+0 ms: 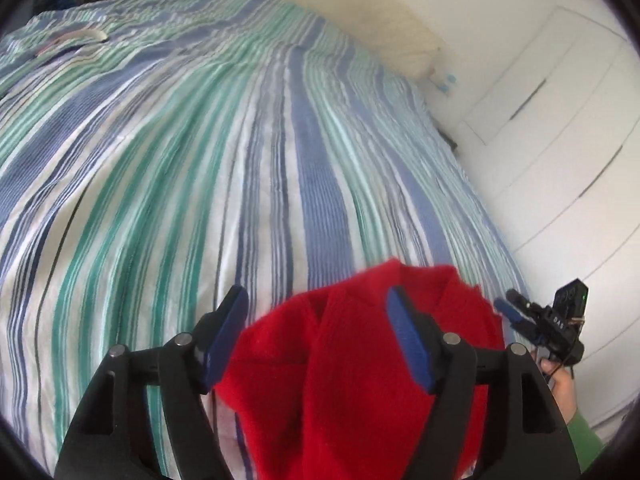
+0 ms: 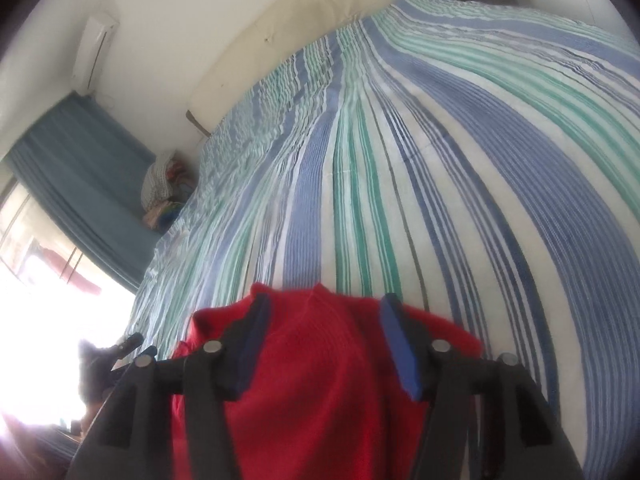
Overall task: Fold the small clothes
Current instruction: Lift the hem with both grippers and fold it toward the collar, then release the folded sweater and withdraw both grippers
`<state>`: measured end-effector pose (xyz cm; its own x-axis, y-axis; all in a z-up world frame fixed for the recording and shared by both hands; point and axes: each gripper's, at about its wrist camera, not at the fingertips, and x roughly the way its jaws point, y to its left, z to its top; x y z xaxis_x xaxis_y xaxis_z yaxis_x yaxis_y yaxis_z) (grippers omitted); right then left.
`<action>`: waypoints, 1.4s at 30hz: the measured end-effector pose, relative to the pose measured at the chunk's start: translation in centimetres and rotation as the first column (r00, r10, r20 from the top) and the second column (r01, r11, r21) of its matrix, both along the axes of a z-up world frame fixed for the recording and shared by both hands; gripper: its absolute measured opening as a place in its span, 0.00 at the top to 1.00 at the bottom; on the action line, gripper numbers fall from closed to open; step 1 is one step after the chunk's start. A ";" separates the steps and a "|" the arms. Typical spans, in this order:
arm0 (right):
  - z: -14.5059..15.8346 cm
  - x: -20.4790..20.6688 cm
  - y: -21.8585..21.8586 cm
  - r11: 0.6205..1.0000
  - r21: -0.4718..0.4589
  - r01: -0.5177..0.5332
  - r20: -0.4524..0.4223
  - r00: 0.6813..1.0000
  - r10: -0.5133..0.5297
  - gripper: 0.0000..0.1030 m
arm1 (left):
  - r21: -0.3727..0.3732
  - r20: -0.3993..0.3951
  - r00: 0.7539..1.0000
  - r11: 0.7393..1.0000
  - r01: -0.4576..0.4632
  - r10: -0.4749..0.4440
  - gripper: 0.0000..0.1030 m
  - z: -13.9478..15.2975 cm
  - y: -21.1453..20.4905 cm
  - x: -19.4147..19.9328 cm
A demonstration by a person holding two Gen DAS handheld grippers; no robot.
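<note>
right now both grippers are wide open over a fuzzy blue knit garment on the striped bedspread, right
Not quite: the garment is red, not blue. The left wrist view shows a fuzzy red knit garment between the open fingers of the left gripper, over the blue, green and white striped bedspread. The right gripper is wide open over it too.

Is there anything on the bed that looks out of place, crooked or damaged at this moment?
Nothing looks damaged or spilled. The red knitted garment lies bunched and crumpled on the blue, green and white striped bedcover, not spread flat. The left gripper and the right gripper are both open over it.
</note>
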<state>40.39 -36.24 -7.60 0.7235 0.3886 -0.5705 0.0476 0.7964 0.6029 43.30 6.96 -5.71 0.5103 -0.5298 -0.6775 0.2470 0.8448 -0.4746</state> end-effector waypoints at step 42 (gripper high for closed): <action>1.9 -10.5 9.7 0.770 -0.428 -0.472 -0.129 0.876 0.465 0.58 | 0.414 -0.051 0.997 0.908 0.072 -0.056 0.23 -4.6 -3.0 -11.2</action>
<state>29.86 -26.56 -5.72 0.5073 0.3875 -0.7697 -0.3950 0.8984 0.1920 32.09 3.99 -10.35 0.4553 -0.2274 -0.8608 0.2962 0.9504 -0.0944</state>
